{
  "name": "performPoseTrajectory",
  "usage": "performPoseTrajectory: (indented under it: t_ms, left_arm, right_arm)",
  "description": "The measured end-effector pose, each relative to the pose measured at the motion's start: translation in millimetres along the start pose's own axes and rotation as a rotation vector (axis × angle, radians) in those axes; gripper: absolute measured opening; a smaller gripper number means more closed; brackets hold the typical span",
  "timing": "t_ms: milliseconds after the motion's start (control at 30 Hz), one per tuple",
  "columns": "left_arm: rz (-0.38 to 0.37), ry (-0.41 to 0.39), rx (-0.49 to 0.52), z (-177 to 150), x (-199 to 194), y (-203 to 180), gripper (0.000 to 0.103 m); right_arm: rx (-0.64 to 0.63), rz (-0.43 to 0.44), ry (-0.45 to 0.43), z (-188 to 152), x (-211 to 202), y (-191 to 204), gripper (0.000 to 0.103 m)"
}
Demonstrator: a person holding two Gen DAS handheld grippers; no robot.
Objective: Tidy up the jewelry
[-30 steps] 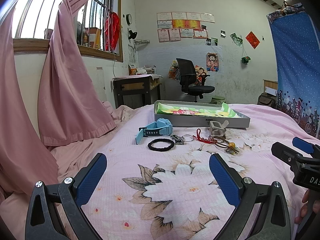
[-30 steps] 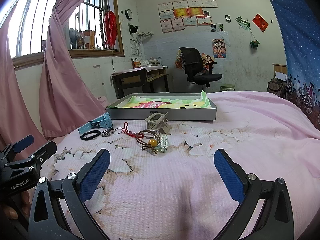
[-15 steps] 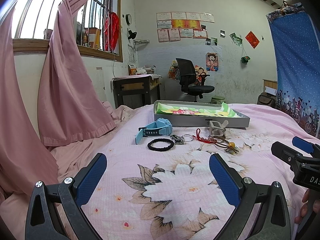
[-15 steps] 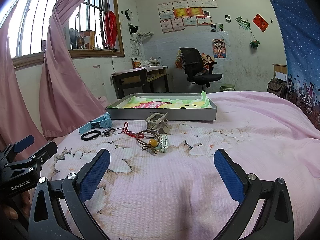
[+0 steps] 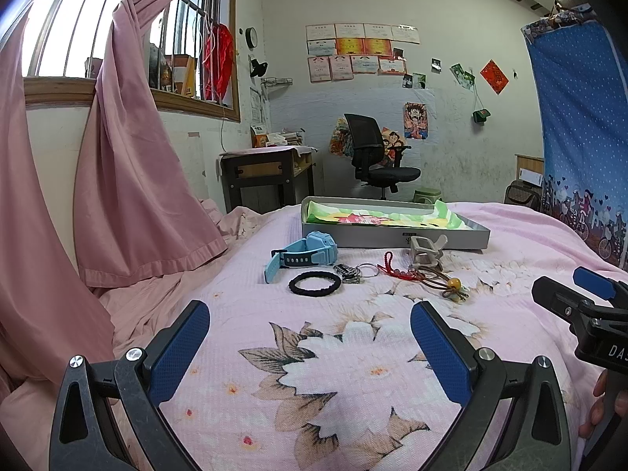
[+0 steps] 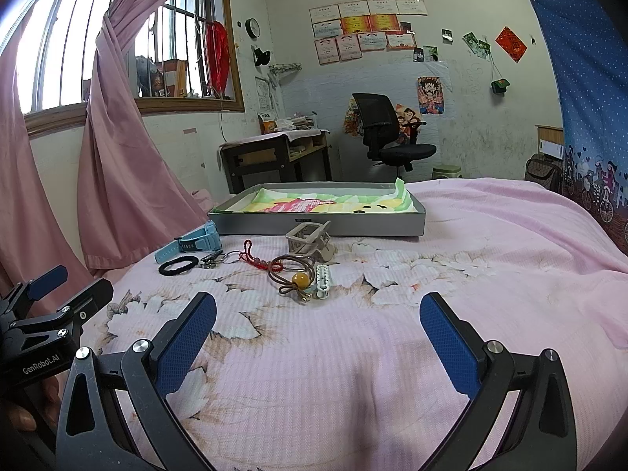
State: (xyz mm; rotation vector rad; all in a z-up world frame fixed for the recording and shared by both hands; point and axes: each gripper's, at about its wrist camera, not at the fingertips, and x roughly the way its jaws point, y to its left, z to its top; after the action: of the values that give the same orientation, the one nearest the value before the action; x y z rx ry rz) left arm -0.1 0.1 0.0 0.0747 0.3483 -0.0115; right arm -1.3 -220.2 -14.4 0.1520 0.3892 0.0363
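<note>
Several small items lie on the pink floral bedspread in front of a grey tray [image 5: 392, 236] [image 6: 274, 228] lined with bright cloth: a light blue watch [image 5: 308, 256] [image 6: 192, 242], a black hair band [image 5: 314, 283] [image 6: 178, 266], a key ring with a dark clip [image 5: 355, 271] [image 6: 219, 259], a red bead cord [image 5: 392, 267] [image 6: 253, 257], a beige claw clip [image 5: 426, 249] [image 6: 310, 240], a brown tie with an amber bead [image 5: 451, 284] [image 6: 299, 278] and a white clip [image 6: 324, 280]. My left gripper [image 5: 310, 347] and right gripper [image 6: 318, 337] are open, empty, short of the items.
Pink curtains [image 5: 129, 180] hang at the left by the window. A desk [image 5: 267, 176] and black office chair [image 5: 376, 157] stand beyond the bed. A blue curtain [image 5: 581, 137] hangs at the right. Each gripper shows at the edge of the other's view.
</note>
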Motion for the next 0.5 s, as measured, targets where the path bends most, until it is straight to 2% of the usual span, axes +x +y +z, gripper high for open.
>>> performPoseTrajectory:
  t_ms: [500]
  left_arm:
    - [-0.008,-0.022,0.003,0.0,-1.2,1.6,0.103]
  right_arm:
    - [0.003,-0.006,-0.001,0.0,-1.0,0.9,0.102]
